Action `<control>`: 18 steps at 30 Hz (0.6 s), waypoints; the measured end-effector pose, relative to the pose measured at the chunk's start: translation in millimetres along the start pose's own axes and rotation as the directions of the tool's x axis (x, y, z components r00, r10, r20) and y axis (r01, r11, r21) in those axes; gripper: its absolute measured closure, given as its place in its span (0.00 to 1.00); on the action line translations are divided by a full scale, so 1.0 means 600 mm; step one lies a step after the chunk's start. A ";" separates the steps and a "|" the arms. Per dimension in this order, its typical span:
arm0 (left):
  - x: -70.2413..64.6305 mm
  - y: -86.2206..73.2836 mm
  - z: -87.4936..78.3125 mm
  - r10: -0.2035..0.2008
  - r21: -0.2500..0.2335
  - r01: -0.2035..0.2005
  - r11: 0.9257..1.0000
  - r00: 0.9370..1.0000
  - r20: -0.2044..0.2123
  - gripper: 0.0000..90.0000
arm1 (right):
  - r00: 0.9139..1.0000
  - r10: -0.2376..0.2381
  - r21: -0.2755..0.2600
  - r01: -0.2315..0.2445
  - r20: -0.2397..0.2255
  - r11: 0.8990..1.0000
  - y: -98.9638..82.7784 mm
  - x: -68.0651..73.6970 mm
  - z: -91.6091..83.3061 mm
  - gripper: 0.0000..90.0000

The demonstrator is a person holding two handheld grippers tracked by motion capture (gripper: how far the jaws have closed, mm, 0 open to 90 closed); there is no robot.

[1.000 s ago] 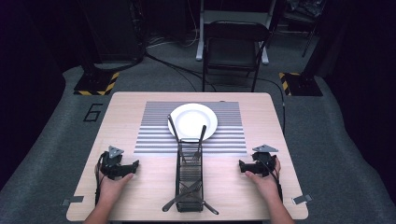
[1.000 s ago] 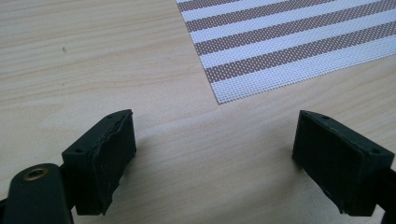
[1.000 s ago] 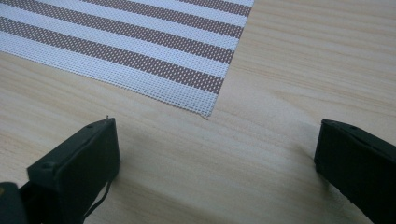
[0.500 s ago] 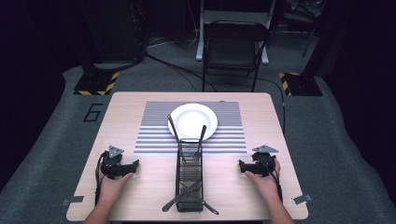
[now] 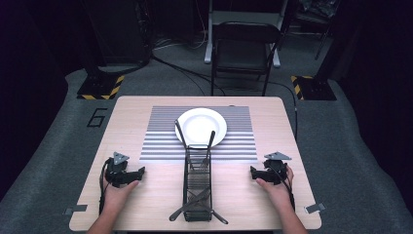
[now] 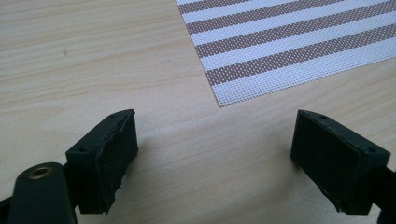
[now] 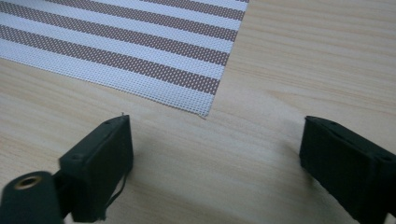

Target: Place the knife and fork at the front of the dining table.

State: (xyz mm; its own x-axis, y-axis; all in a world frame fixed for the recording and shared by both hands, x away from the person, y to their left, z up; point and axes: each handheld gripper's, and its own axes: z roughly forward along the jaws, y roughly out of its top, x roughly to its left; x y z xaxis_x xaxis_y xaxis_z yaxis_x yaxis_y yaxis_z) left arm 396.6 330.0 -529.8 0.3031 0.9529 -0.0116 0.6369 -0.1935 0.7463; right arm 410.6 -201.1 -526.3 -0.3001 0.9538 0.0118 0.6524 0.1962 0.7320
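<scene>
High view: left tongs [image 5: 141, 171] rest spread and empty on the worktop [image 5: 146, 195], beside a black wire rack [image 5: 197, 187] of cutlery that stands centred, just below the white plate [image 5: 200, 126]. Right tongs [image 5: 253, 171] lie opposite, their jaws just closing slightly, yet wide apart over bare wood.

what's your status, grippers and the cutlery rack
Left gripper open, empty. Right gripper open, empty, jaws just closing slightly. Rack untouched between them. Nothing in the way.

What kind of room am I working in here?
Probably a recording studio or lab, not a home: the wooden table stands alone on grey carpet amid dark surroundings, with a folding chair behind it, yellow-and-black striped stand bases, and cables trailing across the floor.
</scene>
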 end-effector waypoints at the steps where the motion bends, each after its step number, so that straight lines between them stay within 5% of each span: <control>1: 0.000 0.000 0.000 0.001 0.000 -0.001 1.000 1.000 0.000 0.16 | 1.000 0.000 0.001 0.000 0.000 1.000 0.001 -0.001 -0.002 0.17; 7: 0.000 0.000 0.000 0.002 0.000 -0.002 1.000 1.000 0.001 0.16 | 0.999 0.017 -0.002 -0.017 -0.033 1.000 0.013 0.002 -0.019 0.34; 11: 0.000 0.000 0.000 0.002 -0.001 -0.002 1.000 1.000 0.001 0.16 | 0.997 -0.066 -0.025 0.065 -0.033 0.998 0.029 0.017 -0.044 0.42; 12: 0.000 0.000 0.001 0.001 -0.002 -0.001 1.000 1.000 0.001 0.16 | 0.994 -0.082 -0.007 0.082 -0.077 0.997 0.035 0.024 -0.050 0.47; 15: 0.000 0.001 0.000 0.002 0.000 -0.002 1.000 1.000 0.001 0.16 | 0.988 -0.130 -0.010 0.130 -0.086 0.991 0.040 0.038 -0.058 0.49; 18: 0.000 0.000 0.000 0.002 -0.001 -0.002 1.000 1.000 0.001 0.16 | 0.987 -0.132 -0.020 0.130 -0.096 0.991 0.049 0.049 -0.067 0.49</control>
State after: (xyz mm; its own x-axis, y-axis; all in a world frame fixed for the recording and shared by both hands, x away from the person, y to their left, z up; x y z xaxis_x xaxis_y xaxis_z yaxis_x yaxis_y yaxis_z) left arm 396.9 329.8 -529.7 0.3048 0.9524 -0.0107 0.6359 -0.1951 0.7467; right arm 393.2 -176.2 -477.1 -0.4490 0.8933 -0.0190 0.5935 0.3141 0.7410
